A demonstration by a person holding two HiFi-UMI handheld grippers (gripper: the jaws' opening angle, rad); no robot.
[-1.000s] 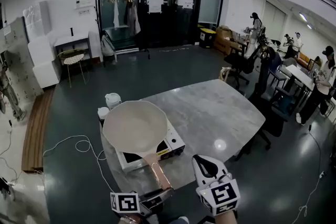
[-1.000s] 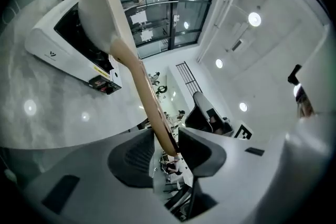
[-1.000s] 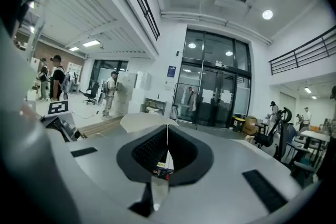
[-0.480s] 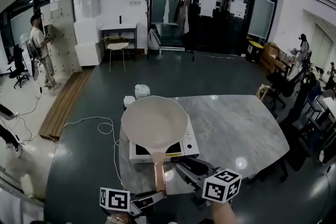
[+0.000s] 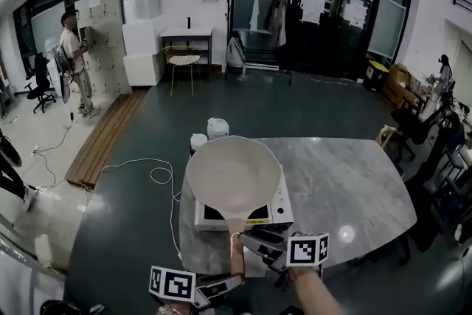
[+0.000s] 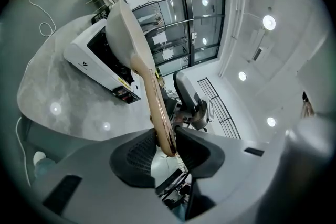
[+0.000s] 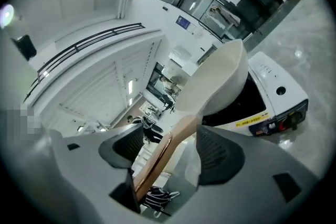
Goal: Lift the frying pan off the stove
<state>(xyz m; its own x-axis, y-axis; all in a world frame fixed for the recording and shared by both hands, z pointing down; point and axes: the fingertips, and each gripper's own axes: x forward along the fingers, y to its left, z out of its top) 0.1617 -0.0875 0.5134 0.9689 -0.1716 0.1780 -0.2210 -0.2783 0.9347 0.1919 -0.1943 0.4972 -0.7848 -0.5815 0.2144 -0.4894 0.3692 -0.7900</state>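
Cream-coloured and shallow, the frying pan (image 5: 234, 175) sits over the white stove (image 5: 276, 212) straight ahead of both grippers, its bowl covering most of the dark cooktop. No view shows for certain whether its base rests on the top or has cleared it. Its copper-toned handle (image 5: 236, 254) runs back from the bowl toward the person, so the pan's long axis lies nearly along the line in which both pairs of jaws point. The left gripper (image 6: 167, 139) is clenched on the very end of that handle, the two ribbed pads pressed against its flat sides, with the bowl far out in front and above the jaws in the left gripper view. The right gripper (image 7: 173, 149) is further forward along the handle, closer to the bowl. Its jaws are released and stand apart with the handle passing between them at a slant, and a gap shows on at least the left side. From the head view the right gripper comes in from the handle's right and the left one from behind its tip. The marble table (image 5: 339, 188) spreads out beyond and to the right of both. The lift probably turns on the right jaws closing near the bowl, since a hold at the tip alone leaves the heavy end far from the grip and inclined to droop or twist.
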